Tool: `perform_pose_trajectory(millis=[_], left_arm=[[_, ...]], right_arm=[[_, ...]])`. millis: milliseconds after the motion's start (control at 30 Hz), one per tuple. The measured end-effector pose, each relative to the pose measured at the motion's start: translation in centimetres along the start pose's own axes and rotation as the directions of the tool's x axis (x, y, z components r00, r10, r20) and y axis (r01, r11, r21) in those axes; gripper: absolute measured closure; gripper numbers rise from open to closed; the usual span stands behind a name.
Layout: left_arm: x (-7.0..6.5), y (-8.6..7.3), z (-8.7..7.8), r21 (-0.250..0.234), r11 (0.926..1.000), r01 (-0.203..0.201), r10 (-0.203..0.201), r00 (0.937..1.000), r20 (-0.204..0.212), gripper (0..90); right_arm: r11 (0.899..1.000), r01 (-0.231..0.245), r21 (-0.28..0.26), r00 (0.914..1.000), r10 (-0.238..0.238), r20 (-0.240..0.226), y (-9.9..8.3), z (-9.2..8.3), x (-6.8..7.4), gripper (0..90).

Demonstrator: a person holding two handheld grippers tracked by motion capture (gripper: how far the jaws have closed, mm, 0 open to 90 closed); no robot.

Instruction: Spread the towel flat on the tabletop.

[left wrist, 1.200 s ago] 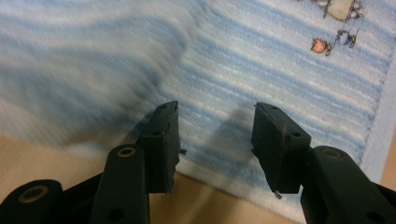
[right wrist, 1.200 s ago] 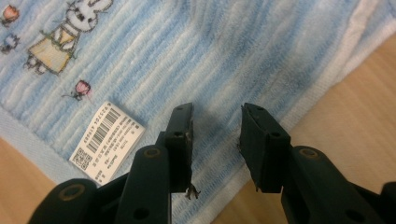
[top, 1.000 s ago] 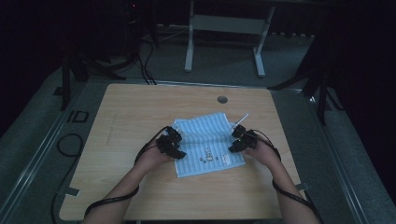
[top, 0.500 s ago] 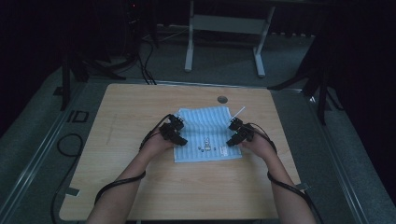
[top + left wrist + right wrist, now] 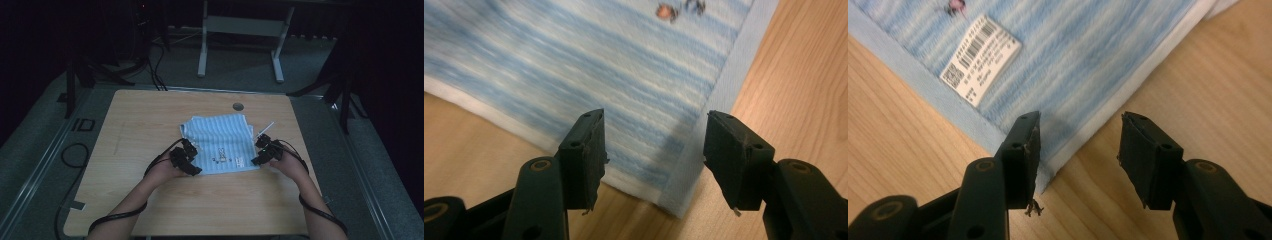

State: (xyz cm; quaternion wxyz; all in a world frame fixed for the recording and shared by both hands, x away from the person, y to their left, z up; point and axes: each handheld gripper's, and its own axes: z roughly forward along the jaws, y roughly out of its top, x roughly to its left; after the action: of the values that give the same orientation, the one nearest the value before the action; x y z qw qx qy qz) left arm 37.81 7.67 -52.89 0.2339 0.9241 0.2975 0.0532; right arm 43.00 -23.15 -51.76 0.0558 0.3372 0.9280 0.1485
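A blue-and-white striped towel (image 5: 220, 142) lies folded flat on the worktop (image 5: 150, 125), near its middle. A small embroidered figure and a white barcode label (image 5: 980, 59) sit by its near hem, which has a plain pale-blue border.

Striped towel (image 5: 589, 65) cut off at the frame's top, its small embroidered motif (image 5: 220, 154) too tiny to read.

Blue-and-white striped towel (image 5: 220, 142); black tools
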Motion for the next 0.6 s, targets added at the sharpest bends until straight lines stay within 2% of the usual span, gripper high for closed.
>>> perform_pose_trajectory(millis=[133, 200, 233, 267, 300, 333, 367, 400, 433, 467, 600], left_arm=[[0.0, -0.1, 0.4, -0.007, 1.0000, 0.007, -0.007, 1.0000, 0.002, 41.9], [-0.1, 0.0, 0.4, -0.011, 0.9999, 0.000, 0.000, 0.9999, -0.011, 44.4], [-0.2, 0.0, 0.4, -0.013, 0.9999, 0.001, -0.001, 1.0000, -0.009, 47.9], [-0.2, 0.0, 0.4, -0.013, 0.9999, 0.001, -0.001, 1.0000, -0.009, 51.8], [-0.2, 0.1, 0.4, -0.018, 0.9998, 0.006, -0.006, 1.0000, 0.003, 57.8], [-0.2, 0.1, 0.4, -0.018, 0.9998, 0.006, -0.006, 1.0000, 0.003, 65.6], [-0.3, 0.2, 0.4, -0.018, 0.9998, 0.008, -0.007, 0.9998, 0.016, 71.7], [-0.3, 0.3, 0.4, -0.020, 0.9997, 0.012, -0.012, 0.9996, 0.026, 79.5], [-0.3, 0.4, 0.5, -0.023, 0.9996, 0.019, -0.018, 0.9992, 0.036, 82.0], [-0.4, 0.5, 0.5, -0.020, 0.9998, 0.005, -0.004, 0.9997, 0.022, 83.4], [0.5, 1.3, -0.4, -0.035, 0.9988, 0.034, -0.033, 0.9994, 0.004, 85.0]], right_arm=[[1.000, 0.004, 0.011, 1.0000, -0.004, 0.003, 0.0, 0.3, 0.1, 51.4], [1.000, 0.007, 0.010, 0.9999, -0.007, -0.010, 0.1, 0.4, 0.3, 57.0], [1.000, 0.009, 0.008, 0.9999, -0.009, -0.012, 0.1, 0.4, 0.4, 60.7], [1.000, 0.009, 0.008, 0.9999, -0.009, -0.012, 0.1, 0.4, 0.4, 60.7], [1.000, 0.024, 0.007, 0.9996, -0.024, -0.017, 0.2, 0.4, 0.7, 71.1], [1.000, 0.024, 0.007, 0.9996, -0.024, -0.017, 0.2, 0.4, 0.7, 71.1], [0.999, 0.044, 0.018, 0.9988, -0.043, -0.025, 0.4, 0.4, 1.2, 82.9], [0.998, 0.056, 0.022, 0.9981, -0.055, -0.027, 0.5, 0.4, 1.5, 85.6], [0.997, 0.066, 0.028, 0.9976, -0.066, -0.022, 0.6, 0.4, 1.7, 86.7], [0.997, 0.075, 0.029, 0.9970, -0.075, -0.017, 0.8, 0.5, 1.8, 87.2], [0.998, 0.060, 0.009, 0.9980, -0.060, -0.020, 1.1, 0.0, 1.5, 87.7]])
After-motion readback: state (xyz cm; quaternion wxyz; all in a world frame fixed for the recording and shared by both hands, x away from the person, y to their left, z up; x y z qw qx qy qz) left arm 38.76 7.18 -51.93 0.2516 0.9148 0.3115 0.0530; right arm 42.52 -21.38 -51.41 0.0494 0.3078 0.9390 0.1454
